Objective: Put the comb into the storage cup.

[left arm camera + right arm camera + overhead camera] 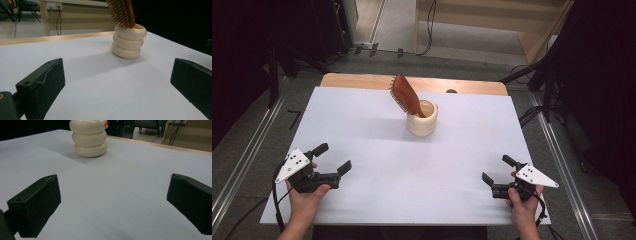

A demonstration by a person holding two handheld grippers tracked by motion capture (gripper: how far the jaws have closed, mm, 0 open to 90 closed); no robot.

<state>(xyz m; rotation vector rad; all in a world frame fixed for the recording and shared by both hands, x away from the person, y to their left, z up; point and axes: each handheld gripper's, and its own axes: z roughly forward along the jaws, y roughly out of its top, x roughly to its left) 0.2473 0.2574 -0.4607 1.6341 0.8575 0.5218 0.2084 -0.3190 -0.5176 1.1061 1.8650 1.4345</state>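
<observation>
Standing toward the far edge of the white-topped desk (pixel 377 130), a little right of its middle, a cream ribbed holder shaped like three stacked rings (pixel 422 118) carries a reddish-brown wooden hairbrush (pixel 406 95). The brush sits handle-down inside the holder, its paddle head tilted up and to the left, bristles facing the far-left side. In the left gripper view the holder (pixel 129 41) rises beyond the jaws with the bristled head (pixel 121 11) leaning over its rim; in the right gripper view the holder (pixel 89 138) stands at the far left of the desk top.

Near the front-left corner, the left gripper (pixel 332 157) is held in a hand (pixel 307 197), its two black jaws spread wide apart with nothing between them. Near the front-right corner, the right gripper (pixel 498 169) is held the same way, jaws parted and empty above bare desk surface. Both grippers are well apart from the holder and the brush.
</observation>
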